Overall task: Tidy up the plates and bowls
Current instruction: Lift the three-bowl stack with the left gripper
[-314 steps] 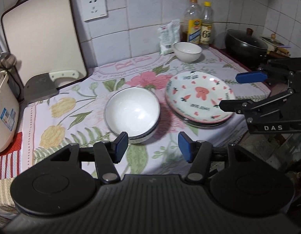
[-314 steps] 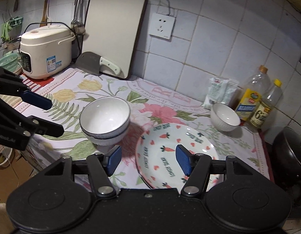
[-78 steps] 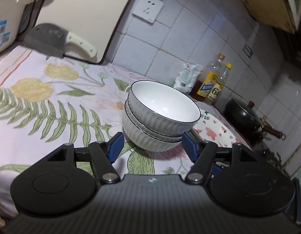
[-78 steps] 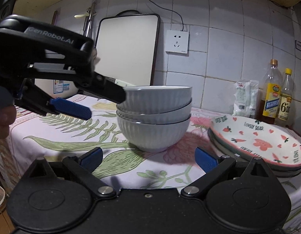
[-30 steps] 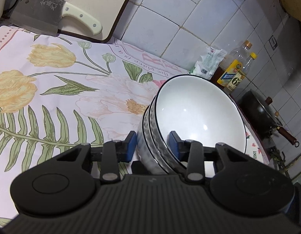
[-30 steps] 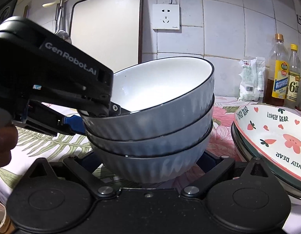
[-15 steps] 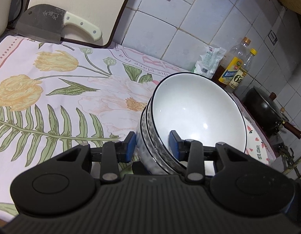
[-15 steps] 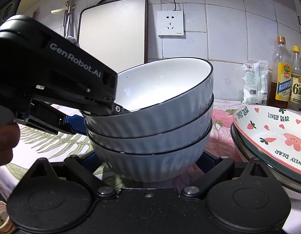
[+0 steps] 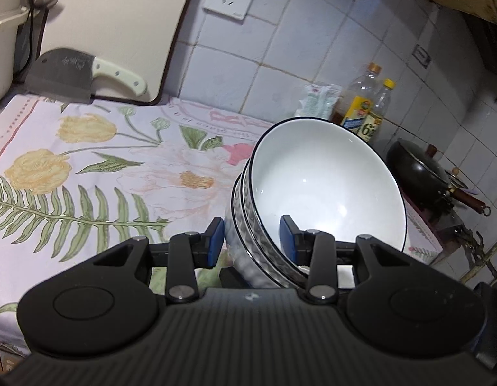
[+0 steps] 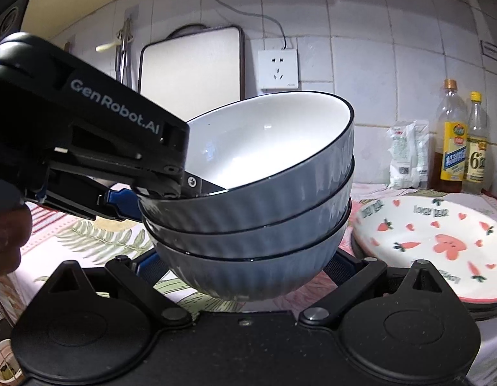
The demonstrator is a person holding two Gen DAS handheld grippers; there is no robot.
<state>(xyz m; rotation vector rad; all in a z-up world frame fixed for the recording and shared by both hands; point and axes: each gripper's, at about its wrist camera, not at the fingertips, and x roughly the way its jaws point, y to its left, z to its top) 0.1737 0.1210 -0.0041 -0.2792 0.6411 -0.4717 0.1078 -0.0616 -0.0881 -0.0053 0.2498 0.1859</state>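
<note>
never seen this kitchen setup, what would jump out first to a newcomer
A stack of three ribbed grey bowls with white insides fills the middle, gripped at its rim by the left gripper and flanked low by the right gripper's fingers. To its right lies a white carrot-print plate on the floral tablecloth.

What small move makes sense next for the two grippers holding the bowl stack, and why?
Probably carry the bowl stack level toward its resting spot. The left gripper pinches the rims on one side, the right gripper cradles the bottom bowl, and the stack looks tilted and off the floral cloth.
</note>
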